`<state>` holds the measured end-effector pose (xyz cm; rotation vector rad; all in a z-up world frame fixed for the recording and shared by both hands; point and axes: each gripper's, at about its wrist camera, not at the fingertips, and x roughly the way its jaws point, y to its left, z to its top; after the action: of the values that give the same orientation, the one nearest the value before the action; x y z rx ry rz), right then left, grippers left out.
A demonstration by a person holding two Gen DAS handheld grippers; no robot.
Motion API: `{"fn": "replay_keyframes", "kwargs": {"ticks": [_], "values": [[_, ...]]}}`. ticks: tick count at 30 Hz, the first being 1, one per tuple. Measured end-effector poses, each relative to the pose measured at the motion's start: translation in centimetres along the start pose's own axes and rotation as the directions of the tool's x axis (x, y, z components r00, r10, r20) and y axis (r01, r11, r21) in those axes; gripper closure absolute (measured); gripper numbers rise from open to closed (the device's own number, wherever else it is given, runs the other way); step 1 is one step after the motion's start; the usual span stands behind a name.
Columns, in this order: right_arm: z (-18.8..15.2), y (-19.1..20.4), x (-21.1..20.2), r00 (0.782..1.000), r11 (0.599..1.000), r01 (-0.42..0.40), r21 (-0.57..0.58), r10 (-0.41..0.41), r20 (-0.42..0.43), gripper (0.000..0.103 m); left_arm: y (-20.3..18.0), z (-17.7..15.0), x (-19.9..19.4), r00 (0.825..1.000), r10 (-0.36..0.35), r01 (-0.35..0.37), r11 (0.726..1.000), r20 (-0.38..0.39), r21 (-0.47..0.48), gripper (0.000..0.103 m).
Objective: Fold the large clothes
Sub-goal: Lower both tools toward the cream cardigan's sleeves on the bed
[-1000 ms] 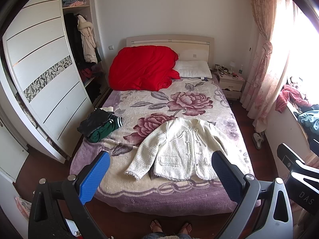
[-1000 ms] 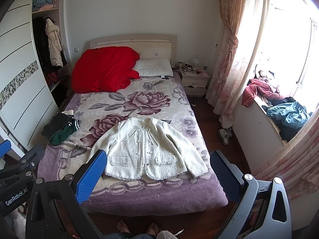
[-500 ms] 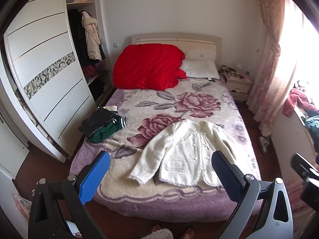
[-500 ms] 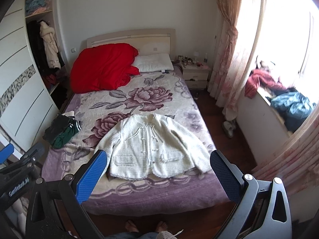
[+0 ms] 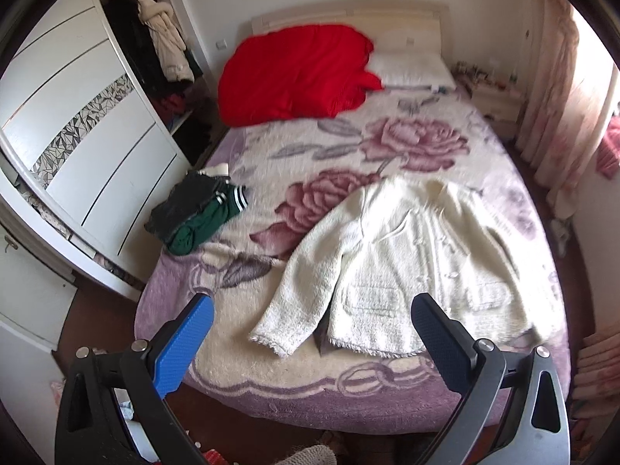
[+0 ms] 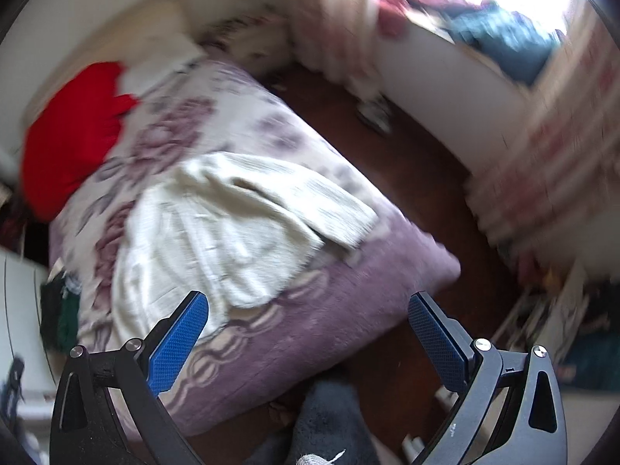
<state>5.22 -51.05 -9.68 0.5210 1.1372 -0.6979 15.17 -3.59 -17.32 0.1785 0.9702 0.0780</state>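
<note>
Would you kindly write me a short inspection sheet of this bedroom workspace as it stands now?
Surface: bed with purple rose-patterned blanket.
Job's things: cream fuzzy jacket lying flat, front up, sleeves spread.
Clutter: dark and green folded clothes near the bed's edge; red quilt and white pillow at the headboard.
Grippers: left gripper open, empty; right gripper open, empty, view blurred.
Cables: nothing seen.
Surroundings: white wardrobe, pink curtains.
</note>
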Motion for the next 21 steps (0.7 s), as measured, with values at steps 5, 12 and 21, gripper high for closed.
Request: {"fn": "replay_keyframes", "kwargs": {"ticks": [5,12,21], "values": [[4.4,-7.9,13.9,0.992,0.988,0.006,0.155,0.014,-0.129,0.0,-5.7,0.8,7.2,0.995,0.059,-0.058,0.998,-0.079,0.014,0.0],[9.3,-15.1,36.1,0.953,0.958,0.036,0.284,0.053,-0.3,0.0,-12.6,-0.4,18.0,0.97,0.113,-0.104,0.993,-0.213,0.05,0.0],[8.5,-15.9,57.1,0.874,0.898,-0.037,0.437,0.241,-0.421,0.065,-22.8,-1.7,29.1,0.949,0.104,-0.065,0.988,-0.297,0.139,0.0]]}}
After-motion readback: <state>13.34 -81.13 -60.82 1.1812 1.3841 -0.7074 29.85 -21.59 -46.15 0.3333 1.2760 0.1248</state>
